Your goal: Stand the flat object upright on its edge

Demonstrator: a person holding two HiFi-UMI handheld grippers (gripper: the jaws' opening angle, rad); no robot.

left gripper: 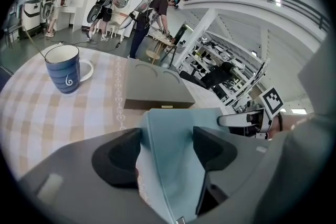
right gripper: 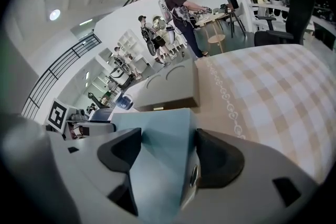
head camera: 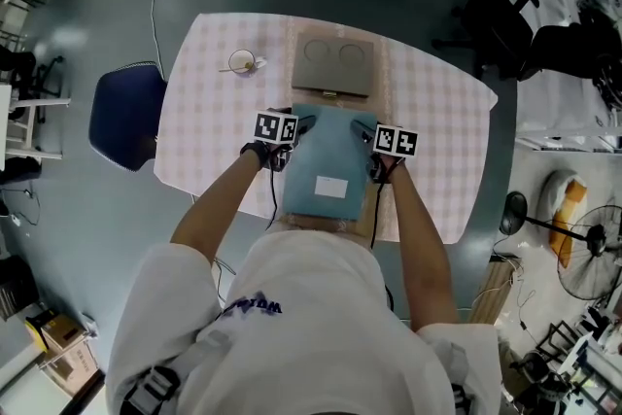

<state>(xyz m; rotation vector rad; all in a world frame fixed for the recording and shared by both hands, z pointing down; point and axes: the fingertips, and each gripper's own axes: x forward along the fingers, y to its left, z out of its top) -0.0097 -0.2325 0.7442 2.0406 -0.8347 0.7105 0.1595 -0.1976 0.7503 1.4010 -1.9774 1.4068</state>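
A light-blue flat box with a white label is held over the near half of the checked table, in front of the person. My left gripper grips its left side and my right gripper its right side. In the left gripper view the blue box fills the gap between the dark pads of the left gripper, touching both. The right gripper view shows the same: the box is wedged between the pads of the right gripper. Its lower edge is hidden.
A grey flat case with two round recesses lies just beyond the blue box. A blue mug holding a spoon stands at the table's far left. A dark blue chair stands left of the table. People work far behind.
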